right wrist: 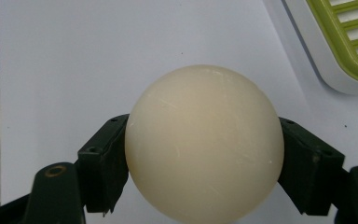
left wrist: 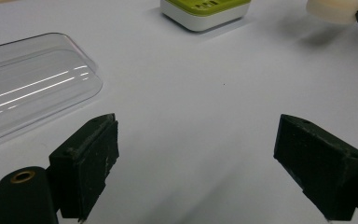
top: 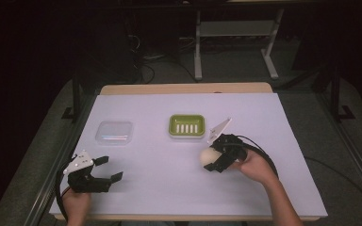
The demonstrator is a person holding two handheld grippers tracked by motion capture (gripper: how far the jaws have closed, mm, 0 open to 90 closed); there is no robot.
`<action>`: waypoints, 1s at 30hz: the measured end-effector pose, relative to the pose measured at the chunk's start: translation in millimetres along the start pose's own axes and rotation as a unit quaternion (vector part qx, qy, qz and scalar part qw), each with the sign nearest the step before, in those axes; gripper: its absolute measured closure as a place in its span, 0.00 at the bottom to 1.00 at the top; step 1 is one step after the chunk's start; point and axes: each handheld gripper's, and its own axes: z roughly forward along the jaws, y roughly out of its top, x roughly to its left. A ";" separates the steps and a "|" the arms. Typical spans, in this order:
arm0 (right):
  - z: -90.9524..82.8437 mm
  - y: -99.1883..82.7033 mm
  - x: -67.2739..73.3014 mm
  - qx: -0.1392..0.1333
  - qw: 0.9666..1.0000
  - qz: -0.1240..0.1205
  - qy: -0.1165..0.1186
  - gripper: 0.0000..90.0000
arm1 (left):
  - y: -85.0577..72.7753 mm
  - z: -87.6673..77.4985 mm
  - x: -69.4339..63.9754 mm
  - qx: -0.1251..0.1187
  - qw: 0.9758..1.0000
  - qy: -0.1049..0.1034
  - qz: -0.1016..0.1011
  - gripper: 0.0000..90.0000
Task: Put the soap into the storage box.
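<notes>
Right claw (top: 210,160): black jaws clenched on a cream, matte, rounded soap bar (top: 209,156), one pad on each flank. The right gripper view shows the soap's surface smooth with faint pale scuffs; its lower edge is cut off by the frame, so the full outline cannot be made out. Soap is held above the white sheet-covered table (top: 264,141), just in front of the soap dish and to its right in the high view.

Soap dish (top: 186,126): rectangular, white plastic base with a lime-green slotted insert, rounded corners. It lies mid-table. In the right gripper view only one corner shows, at upper right.

Clear plastic lid (top: 114,132): rectangular, rounded corners, glossy with streak reflections, lying flat to the left of the dish, well apart from it. The left gripper view cuts it off at the left edge.

Left claw (top: 107,169): released, jaws spread wide with bare table between them, near the front left corner. Pads are rough-textured black blocks.

Beyond the table the room is dark; white table legs and cables are faintly visible.
</notes>
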 end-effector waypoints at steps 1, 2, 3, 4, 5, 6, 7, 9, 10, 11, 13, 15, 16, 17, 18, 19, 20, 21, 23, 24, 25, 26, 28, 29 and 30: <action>0.3 0.8 -0.6 0.000 1.000 0.003 -0.001 0.27 | 0.0 0.1 -0.2 -0.002 1.000 0.000 -0.002 0.15; 0.6 1.5 -1.5 0.001 1.000 0.004 0.001 0.27 | -0.1 0.2 -0.2 -0.003 1.000 0.000 -0.002 0.15; 1.4 3.4 -3.2 0.001 1.000 0.001 0.000 0.27 | -0.1 0.1 -0.2 -0.002 1.000 0.000 -0.002 0.15; 1.4 3.4 -3.2 0.001 1.000 0.001 0.000 0.27 | -0.1 0.1 -0.2 -0.002 1.000 0.000 -0.002 0.15; 1.5 4.3 -3.5 0.002 1.000 0.002 0.000 0.27 | -0.1 0.1 -0.4 -0.002 1.000 0.000 -0.003 0.15; 1.8 5.8 -4.3 0.001 1.000 0.000 0.000 0.27 | 0.0 0.4 -0.3 -0.002 1.000 0.000 -0.003 0.15; 2.1 7.2 -4.6 0.001 1.000 0.000 0.001 0.27 | -0.1 0.6 -0.5 -0.002 1.000 0.000 -0.004 0.15; 2.1 10.0 -5.1 -0.001 1.000 -0.002 0.001 0.27 | -0.2 0.8 -0.5 -0.001 1.000 0.001 -0.003 0.15; 2.3 11.0 -5.3 -0.005 1.000 -0.003 0.003 0.27 | -0.2 0.7 -0.6 -0.001 1.000 0.000 -0.002 0.15; 2.6 12.1 -5.4 -0.008 1.000 -0.002 0.004 0.27 | -0.1 0.7 -0.7 -0.002 1.000 0.000 -0.003 0.15; 2.9 14.4 -6.1 -0.003 1.000 -0.005 0.002 0.27 | -0.2 0.6 -0.3 -0.001 1.000 0.001 -0.002 0.15; 3.4 18.5 -7.5 -0.002 1.000 -0.009 0.003 0.27 | -0.3 0.6 0.2 -0.001 1.000 0.000 -0.002 0.15; 3.4 20.2 -8.2 -0.002 1.000 -0.012 0.002 0.27 | -0.1 0.2 0.4 0.001 1.000 0.001 -0.002 0.15; 3.6 23.3 -8.6 -0.002 1.000 -0.014 0.003 0.27 | 0.0 0.1 0.3 0.000 1.000 0.001 -0.002 0.15; 3.5 26.5 -9.0 -0.001 1.000 -0.016 0.003 0.27 | 0.0 0.0 0.3 -0.001 1.000 0.000 -0.002 0.15; 3.6 31.0 -9.7 0.000 1.000 -0.020 0.003 0.27 | -0.1 -0.1 0.2 -0.002 1.000 -0.001 -0.002 0.15; 3.7 33.6 -10.1 0.001 1.000 -0.021 0.004 0.27 | 0.0 -0.4 -0.2 -0.002 1.000 -0.001 -0.001 0.15; 3.7 37.2 -10.4 0.001 1.000 -0.022 0.003 0.27 | 0.1 -0.7 -0.5 -0.002 1.000 -0.001 -0.002 0.15; 4.0 43.3 -12.2 -0.001 1.000 -0.027 0.005 0.27 | 0.2 -0.8 -0.4 -0.001 1.000 -0.001 -0.001 0.15; 4.1 46.5 -13.7 -0.002 1.000 -0.030 0.007 0.27 | 0.2 -0.8 -0.4 0.000 1.000 -0.001 -0.001 0.15; 4.2 47.8 -13.8 -0.003 1.000 -0.029 0.007 0.27 | 0.1 -0.5 -0.3 -0.003 1.000 -0.001 -0.003 0.15; 4.3 50.9 -14.7 -0.001 1.000 -0.029 0.006 0.27 | 0.2 -0.6 -0.3 -0.003 1.000 -0.001 -0.002 0.15; 5.0 54.9 -16.0 -0.002 1.000 -0.029 0.007 0.27 | 0.1 -0.7 -0.1 -0.004 1.000 -0.001 -0.003 0.15; 5.3 56.4 -16.6 -0.001 1.000 -0.027 0.008 0.27 | 0.2 -1.1 0.0 -0.002 1.000 -0.001 -0.002 0.15; 5.7 57.9 -17.0 0.001 1.000 -0.027 0.006 0.27 | 0.1 -1.1 0.1 -0.003 1.000 -0.001 -0.003 0.15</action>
